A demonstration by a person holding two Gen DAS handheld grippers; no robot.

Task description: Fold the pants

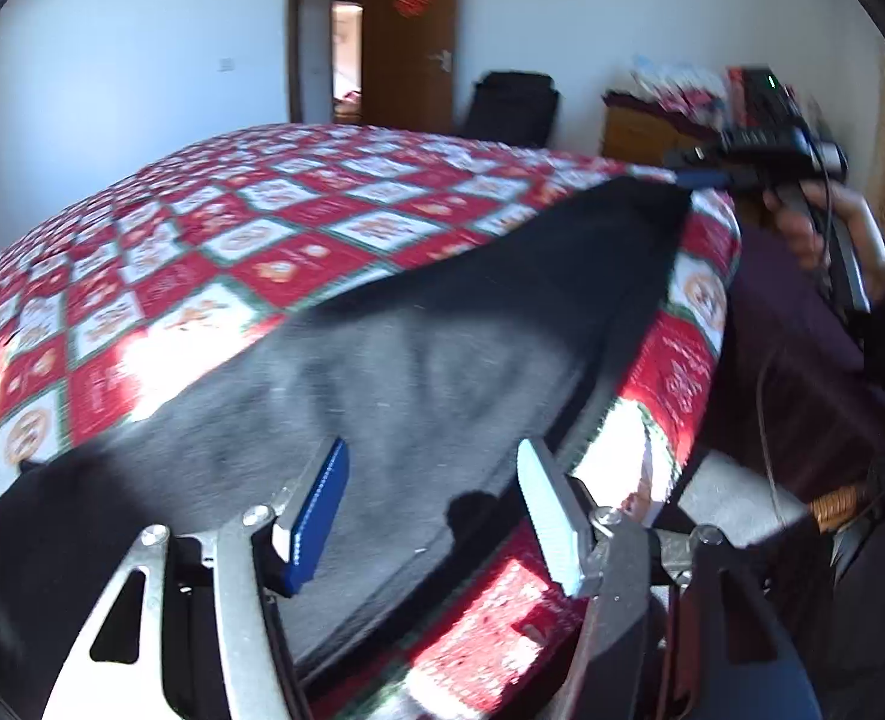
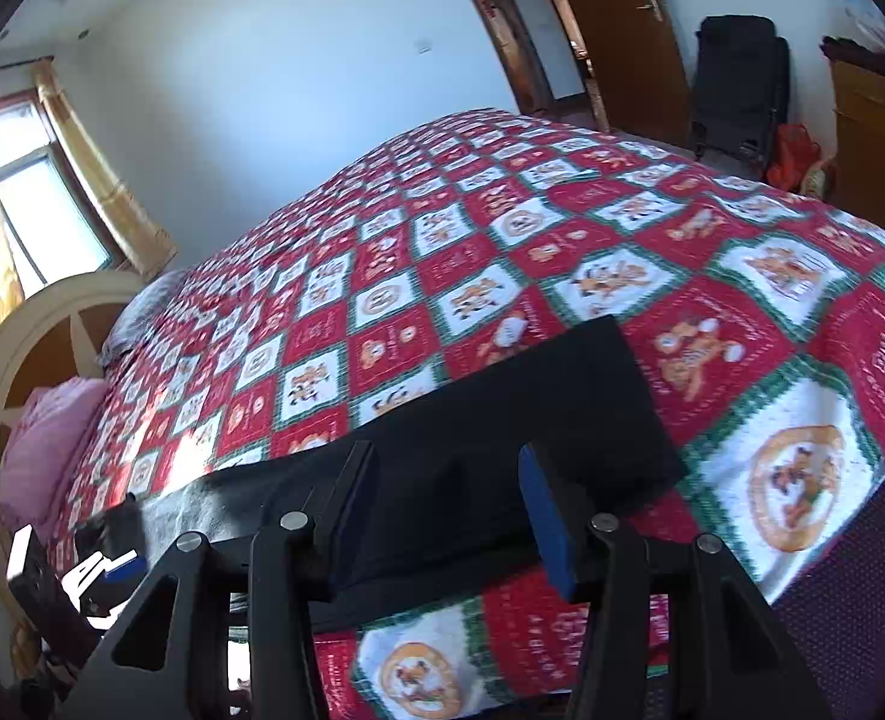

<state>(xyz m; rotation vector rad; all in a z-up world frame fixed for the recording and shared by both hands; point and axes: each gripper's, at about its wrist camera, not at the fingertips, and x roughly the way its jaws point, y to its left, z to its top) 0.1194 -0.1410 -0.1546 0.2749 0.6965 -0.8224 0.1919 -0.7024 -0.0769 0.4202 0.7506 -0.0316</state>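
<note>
A: What could go wrong for us here? The dark charcoal fabric pants (image 1: 418,360) lie lengthwise along the near edge of the red, white and green patchwork quilt (image 1: 250,222), and that edge worries me.

B: Agreed. If we drag the cloth toward us as we lift, we judge it could slide off the side of the bed, since there is little quilt between the pants and the drop.

A: And the grip?

B: Our left gripper (image 1: 436,498), the one with a blue pad and a silvery pad, stands with its jaws spread wide, low over one end of the pants and holding nothing. If we close there, we might pinch only the top layer (or catch the quilt too), and the fold would come out skewed.

A: The other end?

B: Our right gripper (image 2: 448,492), black-framed with blue pads, is likewise spread apart and empty, poised just above the squared-off end of the pants (image 2: 502,408). In the left view it sits near the far tip of the garment.

A: So the pants stretch between our two grippers?

B: Yes, one end near each. Whether the pads touch the cloth, we cannot tell; the frames are blurred.
</note>
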